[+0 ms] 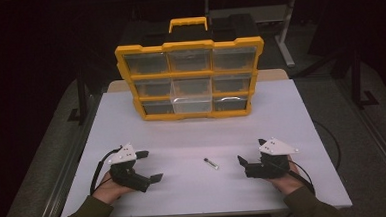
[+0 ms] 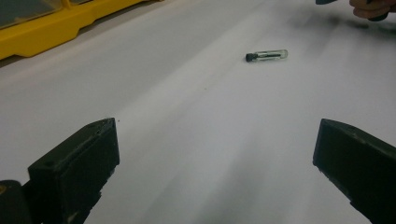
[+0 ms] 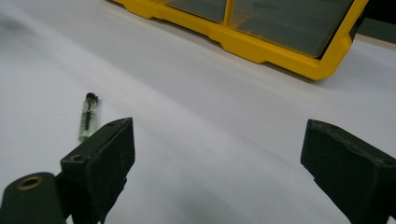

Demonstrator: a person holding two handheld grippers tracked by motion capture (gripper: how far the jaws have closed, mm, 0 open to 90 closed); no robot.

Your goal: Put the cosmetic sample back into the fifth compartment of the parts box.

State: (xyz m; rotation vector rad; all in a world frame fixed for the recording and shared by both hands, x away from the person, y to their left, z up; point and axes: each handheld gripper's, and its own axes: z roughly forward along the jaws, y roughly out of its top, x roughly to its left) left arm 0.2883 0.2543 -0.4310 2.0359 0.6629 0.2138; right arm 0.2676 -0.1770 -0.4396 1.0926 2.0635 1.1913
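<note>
While both sets of jaws stand wide and empty, small clear vial (image 1: 211, 163) lies flat on white worktop (image 1: 182, 134), between left gripper (image 1: 150, 166) and right gripper (image 1: 251, 152); yellow organiser (image 1: 191, 78) behind.

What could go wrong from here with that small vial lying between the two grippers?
1. The vial is round and lies flat on the smooth table; a nudge from one jaw of the right gripper might roll it away.
2. In the right gripper view the vial sits off to the side of the open jaws, so closing now would likely miss.
3. It looks like glass; a hard squeeze may crack it.
</note>
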